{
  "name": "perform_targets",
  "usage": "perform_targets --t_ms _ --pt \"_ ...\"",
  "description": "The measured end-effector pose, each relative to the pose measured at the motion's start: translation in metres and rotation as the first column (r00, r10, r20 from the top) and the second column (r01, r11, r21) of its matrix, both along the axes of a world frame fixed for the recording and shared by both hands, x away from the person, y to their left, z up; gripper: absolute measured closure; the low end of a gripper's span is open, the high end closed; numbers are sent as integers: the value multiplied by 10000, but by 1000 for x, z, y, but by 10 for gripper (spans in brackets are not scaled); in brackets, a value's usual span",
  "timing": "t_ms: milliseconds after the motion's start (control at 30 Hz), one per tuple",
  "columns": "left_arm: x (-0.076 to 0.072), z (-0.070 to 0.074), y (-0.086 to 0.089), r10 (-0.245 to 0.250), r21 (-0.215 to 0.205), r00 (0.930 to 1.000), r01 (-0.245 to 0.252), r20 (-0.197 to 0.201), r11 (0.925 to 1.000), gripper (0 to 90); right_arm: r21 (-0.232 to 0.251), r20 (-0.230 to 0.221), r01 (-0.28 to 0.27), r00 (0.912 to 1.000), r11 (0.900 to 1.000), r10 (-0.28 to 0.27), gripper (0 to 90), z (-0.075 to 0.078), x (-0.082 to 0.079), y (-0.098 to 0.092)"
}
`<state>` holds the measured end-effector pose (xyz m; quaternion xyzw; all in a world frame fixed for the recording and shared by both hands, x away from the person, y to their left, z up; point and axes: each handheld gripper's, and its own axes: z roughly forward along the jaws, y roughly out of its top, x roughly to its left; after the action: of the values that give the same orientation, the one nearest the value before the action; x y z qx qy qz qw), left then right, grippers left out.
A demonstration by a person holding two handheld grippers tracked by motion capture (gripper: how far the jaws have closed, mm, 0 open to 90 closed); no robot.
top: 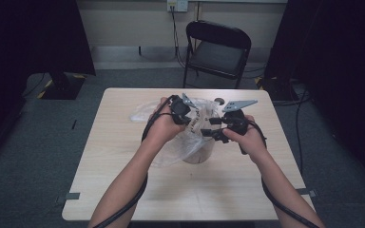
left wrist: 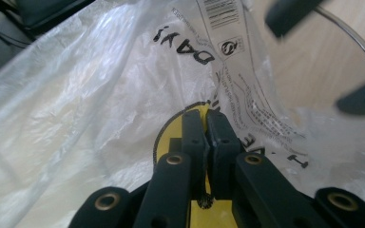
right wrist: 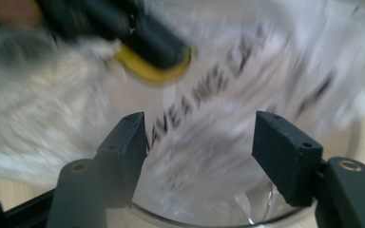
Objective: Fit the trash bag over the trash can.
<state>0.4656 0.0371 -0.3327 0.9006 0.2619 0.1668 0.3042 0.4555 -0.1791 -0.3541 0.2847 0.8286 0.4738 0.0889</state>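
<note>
On the table (top: 123, 180), the plastic bag (left wrist: 100, 95) reads "HAVE A NICE DAY".

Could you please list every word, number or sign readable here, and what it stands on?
"DAY", upside down, on the clear plastic bag.
"AVE A", part of a longer line, on the same bag.
Barcode with digits, a round symbol, and fine print beside them: too small to read.
Other lettering on the bag: blurred.

dim room with dark edges, evenly lit table; right gripper view heavily motion-blurred.
</note>
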Motion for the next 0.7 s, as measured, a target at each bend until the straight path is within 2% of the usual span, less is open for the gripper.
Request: perform_targets --t_ms 67,133,233,300,367,500,600,700 --pt "1 -4 -4 -165 -128 9996 162 -233 9998 870 123 50 255 9997 9996 -256 369 4 1 -6" --pt "2 -7 -6 -228 -81 9991 226 -350 9997 870 -100 198 421 9989 9991 -419 374 5 5 -9" --pt "5 -13 -7 -400 -302 9954 375 -871 9988 863 -27 -112 419 9991 9991 -419 400 1 11 -9" --pt "7 -17 -7 -486 -44 9936 484 -1018 9988 865 -245 -69 327 9994 9992 -329 404 -3 14 -4" --pt "7 -18 -7 -654 -56 9914 651 -1134 9979 869 -464 200 389 9991 9982 -380 404 -3 17 -1" --pt "8 -19 -5 -722 -141 9902 710 -1200 9974 870 86 313 909 9954 9958 -911 397 4 29 0" --pt "7 -20 -6 -818 -108 9894 811 -1197 9966 870 490 281 1059 9938 9932 -1074 401 9 39 3" --pt "9 -22 -5 -879 -257 9879 853 -1277 9960 870 249 417 1128 9926 9933 -1137 410 11 47 12"
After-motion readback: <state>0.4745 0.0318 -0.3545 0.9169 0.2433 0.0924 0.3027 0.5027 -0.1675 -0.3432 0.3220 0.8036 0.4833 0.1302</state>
